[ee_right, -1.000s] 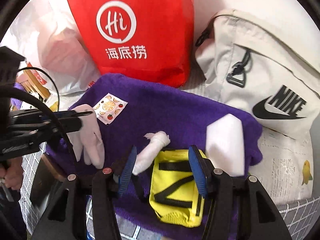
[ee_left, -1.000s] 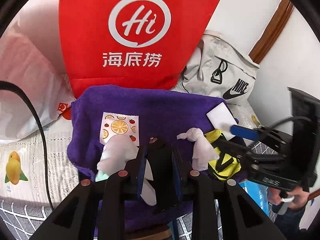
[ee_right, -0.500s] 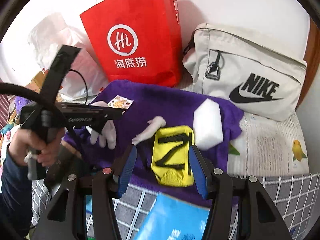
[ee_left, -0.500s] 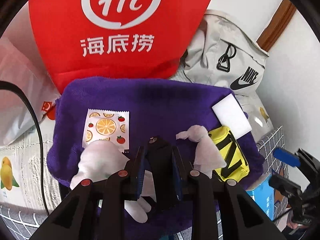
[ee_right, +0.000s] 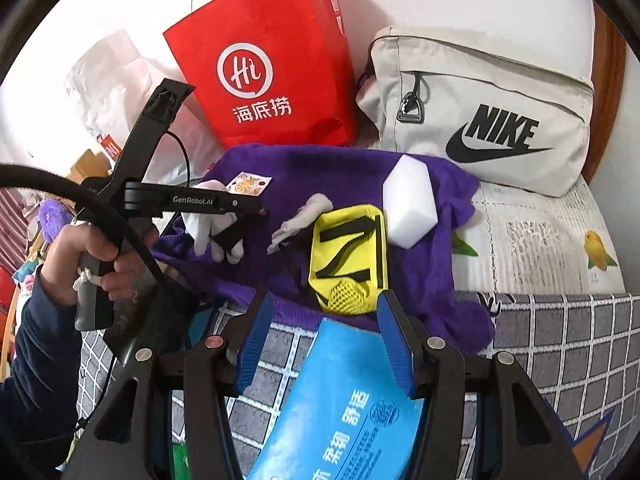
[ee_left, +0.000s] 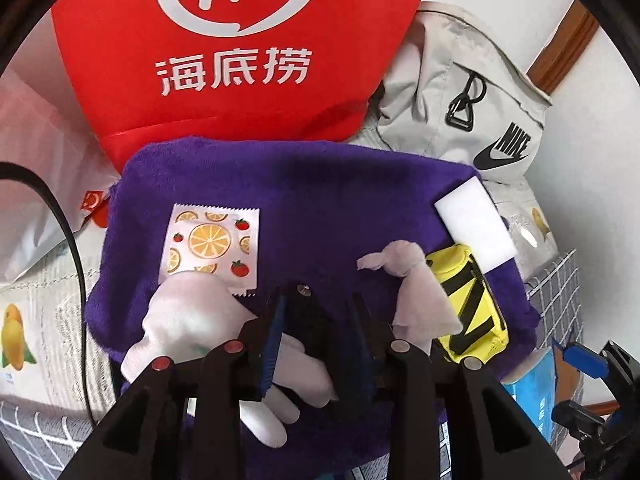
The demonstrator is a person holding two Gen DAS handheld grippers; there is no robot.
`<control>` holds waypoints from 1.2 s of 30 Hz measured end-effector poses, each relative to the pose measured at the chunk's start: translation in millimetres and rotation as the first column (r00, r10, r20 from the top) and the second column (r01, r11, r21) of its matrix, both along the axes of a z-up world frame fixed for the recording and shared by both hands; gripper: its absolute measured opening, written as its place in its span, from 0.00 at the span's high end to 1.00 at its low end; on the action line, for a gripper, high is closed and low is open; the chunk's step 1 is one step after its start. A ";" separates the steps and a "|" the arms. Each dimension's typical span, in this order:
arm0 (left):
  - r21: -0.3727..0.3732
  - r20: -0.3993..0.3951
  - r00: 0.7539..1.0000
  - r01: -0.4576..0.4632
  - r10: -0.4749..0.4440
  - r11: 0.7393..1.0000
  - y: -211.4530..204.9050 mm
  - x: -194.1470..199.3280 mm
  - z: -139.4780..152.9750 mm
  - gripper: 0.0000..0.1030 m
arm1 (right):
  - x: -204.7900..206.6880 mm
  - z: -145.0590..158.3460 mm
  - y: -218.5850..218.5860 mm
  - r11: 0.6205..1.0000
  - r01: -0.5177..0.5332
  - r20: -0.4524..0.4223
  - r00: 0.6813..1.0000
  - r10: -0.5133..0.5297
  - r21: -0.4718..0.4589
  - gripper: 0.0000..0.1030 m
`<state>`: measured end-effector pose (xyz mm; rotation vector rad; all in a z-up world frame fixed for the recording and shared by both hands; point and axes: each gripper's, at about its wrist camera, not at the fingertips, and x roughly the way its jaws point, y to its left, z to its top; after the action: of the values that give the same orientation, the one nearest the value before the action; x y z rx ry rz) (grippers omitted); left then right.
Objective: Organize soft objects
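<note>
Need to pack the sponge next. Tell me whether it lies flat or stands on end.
Flat. The white sponge lies on its broad face at the purple towel's far edge, beside the yellow pouch.

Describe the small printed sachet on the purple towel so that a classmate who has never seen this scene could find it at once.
Start at the red shopping bag; the purple towel lies spread in front of it. On the towel's left part, just beyond the white glove, lies the sachet. It alone is flat, square and printed with orange slices and tomatoes; its neighbours are plain white or yellow.
</note>
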<state>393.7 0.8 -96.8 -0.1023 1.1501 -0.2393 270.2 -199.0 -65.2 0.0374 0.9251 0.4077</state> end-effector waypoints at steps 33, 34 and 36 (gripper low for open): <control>-0.033 0.097 0.993 -0.064 0.067 0.997 32.2 -197.5 59.6 0.70 | -155.3 -5.2 35.0 0.996 -0.083 0.030 0.996 0.083 -0.018 0.48; -0.040 0.099 0.992 -0.069 0.072 0.997 32.7 -203.4 58.4 0.70 | -159.5 -8.8 37.5 0.996 -0.088 0.028 0.996 0.089 -0.029 0.48; -0.063 0.102 0.991 -0.076 0.082 0.995 35.0 -218.5 55.2 0.70 | -165.4 -19.5 42.3 0.994 -0.097 0.011 0.995 0.098 -0.046 0.48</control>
<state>175.1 35.8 -41.6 -0.1851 1.0326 -0.2059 104.8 -156.8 -84.7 -0.0520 0.9247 0.4770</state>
